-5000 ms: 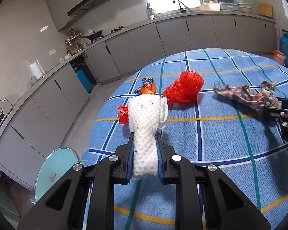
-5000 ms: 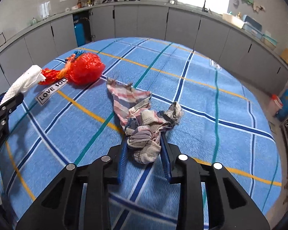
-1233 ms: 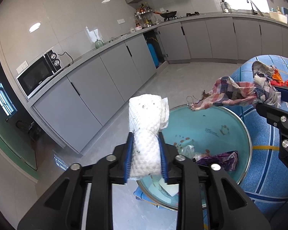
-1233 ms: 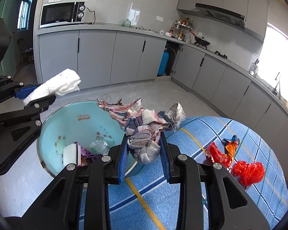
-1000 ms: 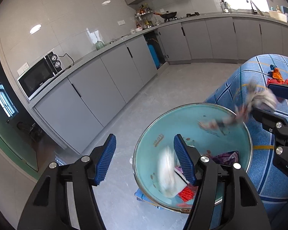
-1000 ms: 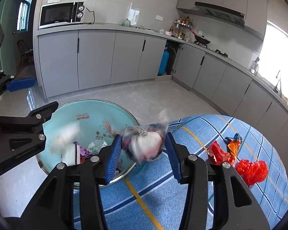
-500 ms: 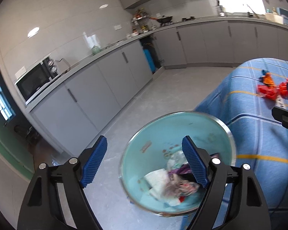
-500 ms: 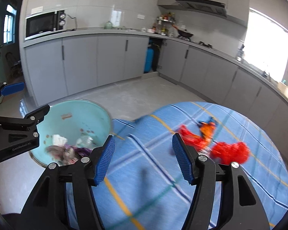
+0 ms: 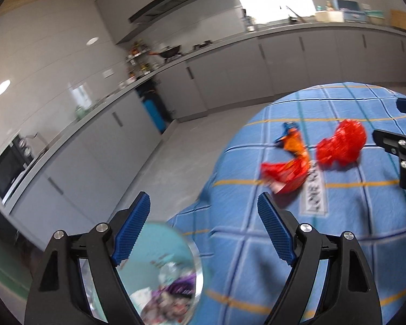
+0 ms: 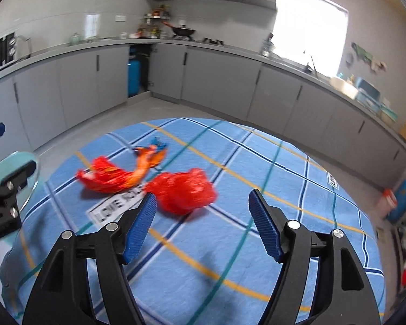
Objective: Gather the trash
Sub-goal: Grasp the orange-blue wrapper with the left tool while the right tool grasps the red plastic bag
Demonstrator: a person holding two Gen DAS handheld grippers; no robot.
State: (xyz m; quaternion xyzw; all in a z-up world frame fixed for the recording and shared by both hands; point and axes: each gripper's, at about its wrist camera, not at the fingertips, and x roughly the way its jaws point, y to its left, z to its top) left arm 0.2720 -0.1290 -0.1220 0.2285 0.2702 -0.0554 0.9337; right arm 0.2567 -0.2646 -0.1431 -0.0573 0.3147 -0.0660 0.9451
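Observation:
A crumpled red plastic bag [image 9: 341,146] [image 10: 182,191] lies on the blue checked tablecloth [image 9: 338,233] [image 10: 257,189]. A flat red and orange wrapper [image 9: 288,169] [image 10: 116,174] lies to its left, with a blue scrap at its far end. My left gripper [image 9: 204,226] is open and empty above the table's left edge and the bin. My right gripper [image 10: 203,223] is open and empty, just short of the red bag. The light blue trash bin [image 9: 173,230] [image 10: 2,162] stands on the floor left of the table and holds the dropped trash.
Grey kitchen cabinets [image 10: 216,81] run along the far walls, with a blue gas cylinder [image 10: 134,80] in an open bay. Grey floor [image 9: 162,162] lies between the table and the cabinets. A white label strip [image 10: 113,204] lies on the cloth.
Both grippers opened over the bin, dropping the white paper towel and the checked rag into it. Both then swung back toward the table, now facing the red trash.

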